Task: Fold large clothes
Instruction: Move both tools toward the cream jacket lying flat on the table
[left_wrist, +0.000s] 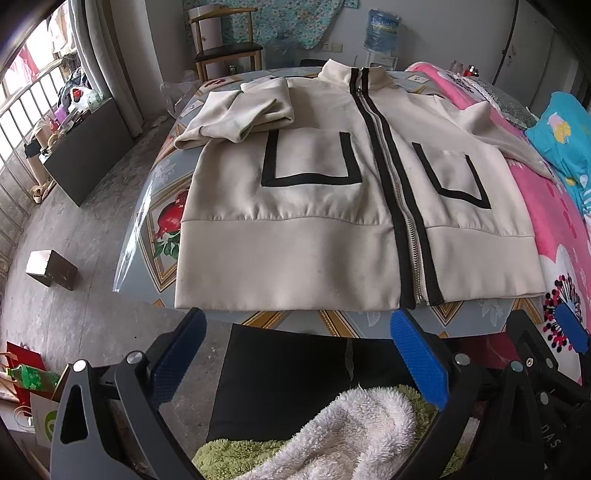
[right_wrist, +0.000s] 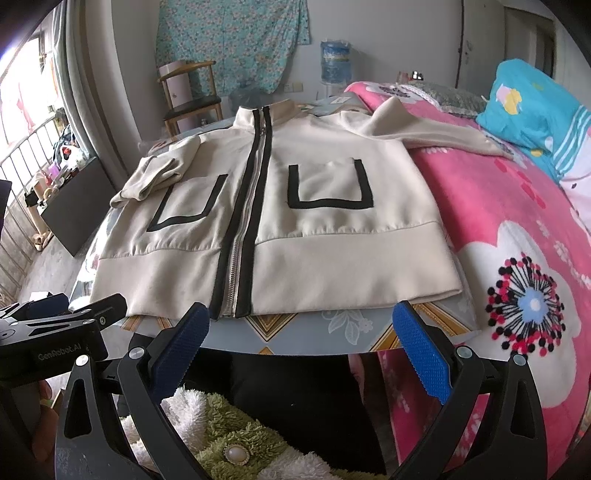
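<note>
A cream zip-up jacket (left_wrist: 314, 206) (right_wrist: 314, 236) with black trim and two black-outlined pockets lies front-up on the table, hem toward me. Its left sleeve (left_wrist: 236, 114) is folded in over the chest; the right sleeve (right_wrist: 443, 129) stretches out onto the pink bedding. My left gripper (left_wrist: 299, 343) hangs open just short of the hem, nothing between its blue pads (left_wrist: 421, 358). My right gripper (right_wrist: 301, 339) is open too, in front of the hem's right half, also holding nothing. In the left wrist view the right gripper shows at the lower right edge.
The table (right_wrist: 295, 336) has a patterned cover under clear plastic. A pink flowered blanket (right_wrist: 517, 258) and blue pillow (right_wrist: 535, 107) lie on the right. A wooden chair (left_wrist: 225, 44) and water jug (left_wrist: 382, 31) stand behind. A small box (left_wrist: 51, 267) sits on the floor left.
</note>
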